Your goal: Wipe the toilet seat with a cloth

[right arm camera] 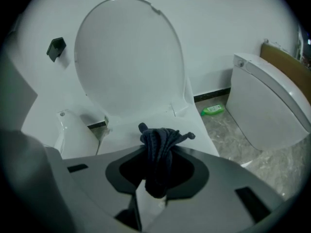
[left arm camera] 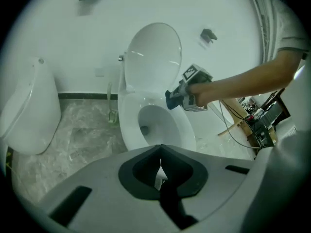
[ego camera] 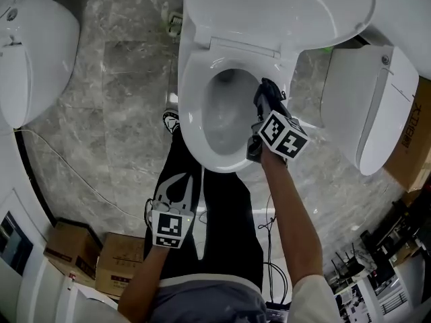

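Right tool (ego camera: 264, 103) is pinching one dark cloth (right arm camera: 159, 144), with the wad bulging out past the tips. It is hovering by the right rear of the toilet seat (ego camera: 192, 106); contact is unclear. The left tool (ego camera: 172, 184) is hanging back over the person's legs, jaws pressed together on nothing.

The cloth is looking soft, limp and light, likely to fold and slide on the glossy seat. It is best gripped mid-bunch, leaving a pad free to press.

Count: one cloth, one toilet with its lid (right arm camera: 129, 57) raised, two other white fixtures flanking it, two tools.
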`<state>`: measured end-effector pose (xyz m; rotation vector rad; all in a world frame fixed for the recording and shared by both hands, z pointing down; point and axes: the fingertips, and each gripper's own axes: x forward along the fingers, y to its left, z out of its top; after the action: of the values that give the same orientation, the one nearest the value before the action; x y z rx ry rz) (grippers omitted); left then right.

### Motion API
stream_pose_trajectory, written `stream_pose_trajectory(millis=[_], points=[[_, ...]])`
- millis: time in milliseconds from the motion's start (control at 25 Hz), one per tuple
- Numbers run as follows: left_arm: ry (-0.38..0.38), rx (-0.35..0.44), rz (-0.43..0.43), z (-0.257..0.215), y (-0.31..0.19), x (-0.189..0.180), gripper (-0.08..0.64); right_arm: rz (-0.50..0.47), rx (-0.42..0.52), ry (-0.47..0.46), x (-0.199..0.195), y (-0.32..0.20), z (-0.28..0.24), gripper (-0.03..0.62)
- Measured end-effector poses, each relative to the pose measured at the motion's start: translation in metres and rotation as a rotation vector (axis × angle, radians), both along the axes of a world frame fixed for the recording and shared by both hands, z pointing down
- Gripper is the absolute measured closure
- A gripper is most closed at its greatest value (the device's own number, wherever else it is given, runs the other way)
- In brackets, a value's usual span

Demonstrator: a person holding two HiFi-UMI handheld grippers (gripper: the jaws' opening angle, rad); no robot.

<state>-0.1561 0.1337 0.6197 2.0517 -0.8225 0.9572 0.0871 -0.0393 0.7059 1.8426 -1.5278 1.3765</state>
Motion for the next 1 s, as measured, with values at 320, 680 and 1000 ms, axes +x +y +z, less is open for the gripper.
stream_pose_trajectory(millis=[320, 680, 1000], points=[[-0.02, 0.008, 0.037, 0.001, -0.011, -0.008, 0.551, 0.016, 0.036, 0.074, -0.012, -0.058, 0.025, 0.512], [-0.025, -0.046, -0.033, 0.008, -0.022, -0.023, 0.551, -0.048, 0.021, 0.195, -0.037, -0.078, 0.039, 0.511], [-0.097, -0.071, -0.1, 0.019, -0.025, -0.048, 0.551, -0.137, 0.014, 0.198, -0.069, -0.084, 0.042, 0.509]])
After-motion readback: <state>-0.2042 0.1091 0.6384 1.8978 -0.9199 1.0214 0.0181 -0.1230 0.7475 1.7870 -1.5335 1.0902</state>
